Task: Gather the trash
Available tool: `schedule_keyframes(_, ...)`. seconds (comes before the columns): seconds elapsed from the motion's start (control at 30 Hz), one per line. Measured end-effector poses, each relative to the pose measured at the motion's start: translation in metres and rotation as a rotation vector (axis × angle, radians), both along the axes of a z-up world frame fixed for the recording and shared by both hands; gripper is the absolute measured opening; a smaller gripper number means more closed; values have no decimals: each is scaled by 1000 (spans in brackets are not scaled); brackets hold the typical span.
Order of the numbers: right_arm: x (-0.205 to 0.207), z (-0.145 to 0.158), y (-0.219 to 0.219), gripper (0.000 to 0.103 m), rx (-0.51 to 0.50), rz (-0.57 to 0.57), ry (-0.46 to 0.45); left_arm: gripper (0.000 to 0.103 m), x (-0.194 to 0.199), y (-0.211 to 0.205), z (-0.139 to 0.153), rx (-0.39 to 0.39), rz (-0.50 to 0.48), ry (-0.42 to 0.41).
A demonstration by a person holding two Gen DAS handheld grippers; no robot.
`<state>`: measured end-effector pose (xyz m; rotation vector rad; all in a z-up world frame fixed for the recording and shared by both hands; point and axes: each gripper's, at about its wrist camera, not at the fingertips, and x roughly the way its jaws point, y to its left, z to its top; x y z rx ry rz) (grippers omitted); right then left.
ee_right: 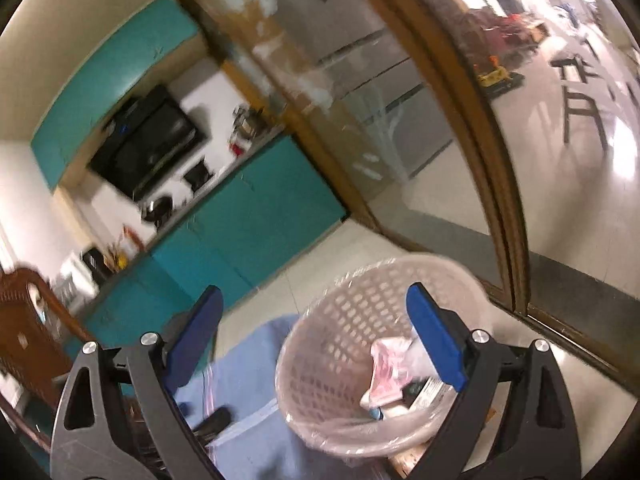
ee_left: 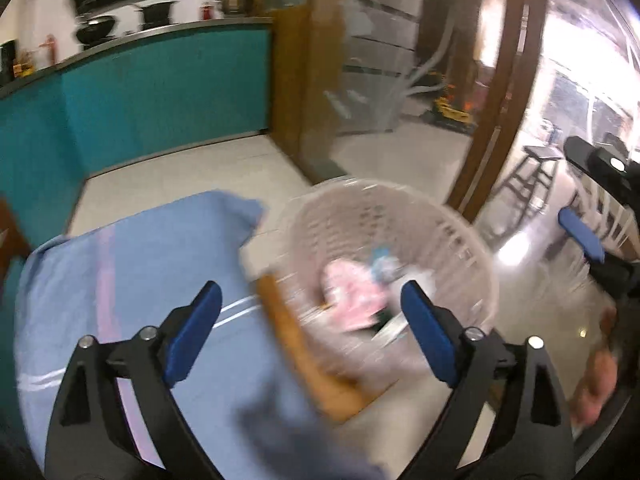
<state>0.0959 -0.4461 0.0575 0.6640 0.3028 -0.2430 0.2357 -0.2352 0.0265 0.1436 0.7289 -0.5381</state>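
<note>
Kitchen w/ teal cabinets (ee_left: 160,92) far left, glass partition w/ wood frame (ee_left: 504,92) far right, pale tile floor. Both views motion-blurred.

Blue cloth (ee_left: 132,264) covers a table or bed near left; its wooden edge (ee_left: 304,344) shows where the cloth ends. No loose trash visible on the cloth part in view, tho much is hidden behind the grippers, and a dark object on it in the right wrist view is too blurred to name.

White lattice basket (ee_right: 348,312) w/ clear liner sits on the floor just beside the cloth's right edge, center-right in both views. This is the bin.

Trash inside: pink wrapper (ee_right: 386,372) plus other bits, a small blue-white piece (ee_left: 384,264) and dark/white packaging at the bottom, too blurred to name. So several items are already collected.

Left gripper (ee_left: 312,328): fingers spread wide, nothing between the pads, over the cloth edge and the basket's near rim. Right gripper (ee_right: 316,332): also wide apart, empty, over the basket; seen in the left wrist view at far right w/ the person's hand on it.

Judgement: both empty over the bin, looks like drops are done. Task well along, maybe near the end; whether more trash is left elsewhere can't be told from these views. If any, next is a reach back to the cloth side.
</note>
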Motion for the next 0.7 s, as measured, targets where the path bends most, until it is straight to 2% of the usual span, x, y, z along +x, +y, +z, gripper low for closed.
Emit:
schedule_keyframes(0.07, 14, -1, 26, 91, -34, 83, 40, 100, -10, 42, 1, 32, 53, -30)
schedule_keyframes(0.17, 35, -1, 75, 91, -130, 208, 102, 100, -24, 108, 1, 58, 157, -39)
schedule_keyframes(0.3, 52, -15, 146, 92, -235, 327, 183, 100, -45, 186, 0, 10, 303, -36)
schedule_keyframes(0.37, 56, -24, 179, 93, -285, 384, 230, 100, -55, 212, -3, 8, 369, -46)
schedule_keyframes(0.5, 54, -36, 228, 93, -404, 419, 247, 100, -55, 241, -12, -20, 439, -10)
schedule_keyframes(0.6, 51, -43, 245, 94, -416, 429, 250, 100, -51, 237, -21, 26, 464, -31)
schedule_keyframes(0.7, 53, -49, 252, 95, -423, 437, 265, 100, -47, 235, -24, 39, 460, -30)
